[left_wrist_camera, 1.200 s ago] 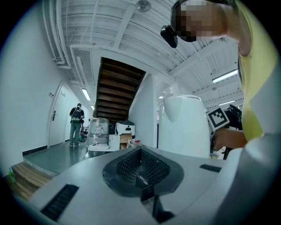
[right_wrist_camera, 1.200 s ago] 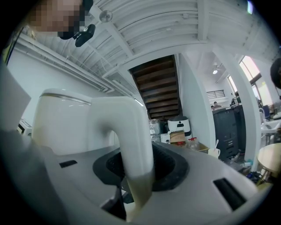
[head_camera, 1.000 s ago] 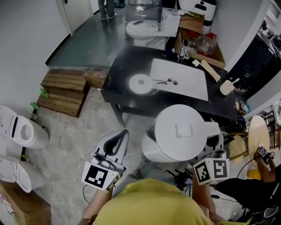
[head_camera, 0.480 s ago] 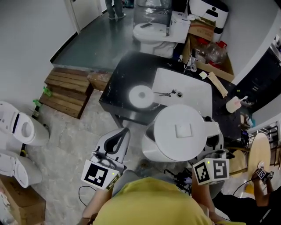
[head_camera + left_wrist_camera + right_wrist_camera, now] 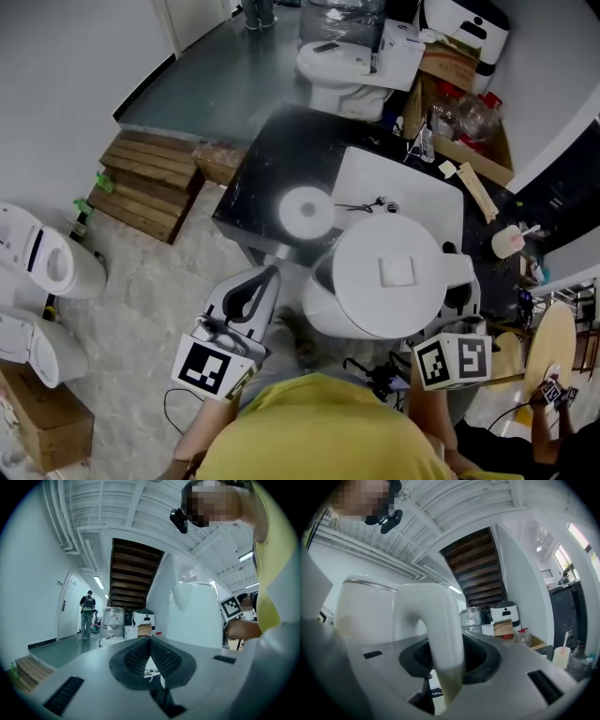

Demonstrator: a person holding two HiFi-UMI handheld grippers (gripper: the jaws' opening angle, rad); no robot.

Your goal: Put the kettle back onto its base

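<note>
Near the black worktop (image 5: 253, 183) with the round base (image 5: 306, 212), the right tongs (image 5: 443, 663) pinch the white kettle (image 5: 384, 281) by its handle (image 5: 440, 616); the left tongs (image 5: 150, 643) are pressed together, empty.

- We find no words, brand names or numbers that we can read anywhere.
- We see only coded black-and-white square markers, on the left cube (image 5: 206, 368) and the right cube (image 5: 452, 362).
</note>
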